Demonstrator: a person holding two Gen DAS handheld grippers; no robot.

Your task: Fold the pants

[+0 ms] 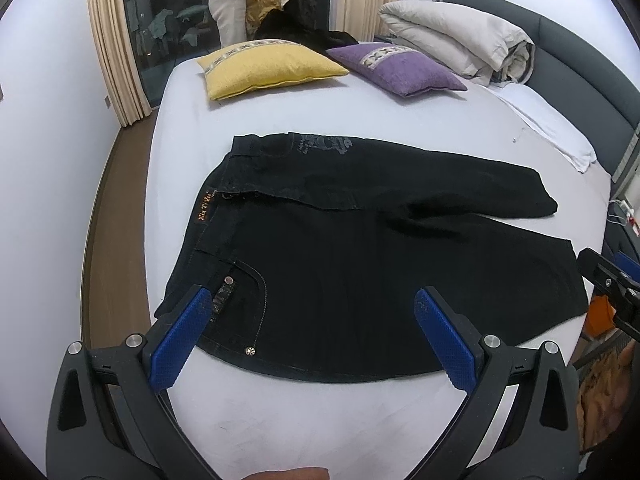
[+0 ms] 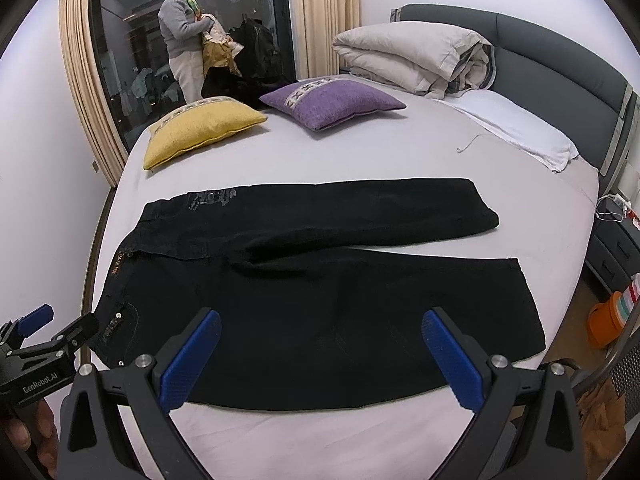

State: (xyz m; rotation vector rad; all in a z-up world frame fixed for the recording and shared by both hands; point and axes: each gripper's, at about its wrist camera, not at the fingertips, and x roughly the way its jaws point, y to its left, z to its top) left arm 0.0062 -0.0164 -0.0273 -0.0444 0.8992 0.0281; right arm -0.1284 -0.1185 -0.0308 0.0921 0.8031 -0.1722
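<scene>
Black jeans point(image 1: 360, 256) lie flat on the white bed, waistband at the left, both legs stretched to the right and slightly apart; they also show in the right wrist view point(image 2: 320, 304). My left gripper point(image 1: 312, 332) is open and empty, above the near edge of the jeans by the front pocket. My right gripper point(image 2: 320, 356) is open and empty, above the near leg's lower edge. In the left wrist view the right gripper point(image 1: 612, 284) shows at the far right; in the right wrist view the left gripper point(image 2: 56, 328) shows at the far left.
A yellow cushion point(image 1: 268, 68) and a purple cushion point(image 1: 396, 66) lie at the far side of the bed point(image 1: 304, 412). A folded duvet point(image 1: 460, 40) and a white pillow point(image 2: 516, 128) sit by the grey headboard. A person point(image 2: 186, 32) stands by the window.
</scene>
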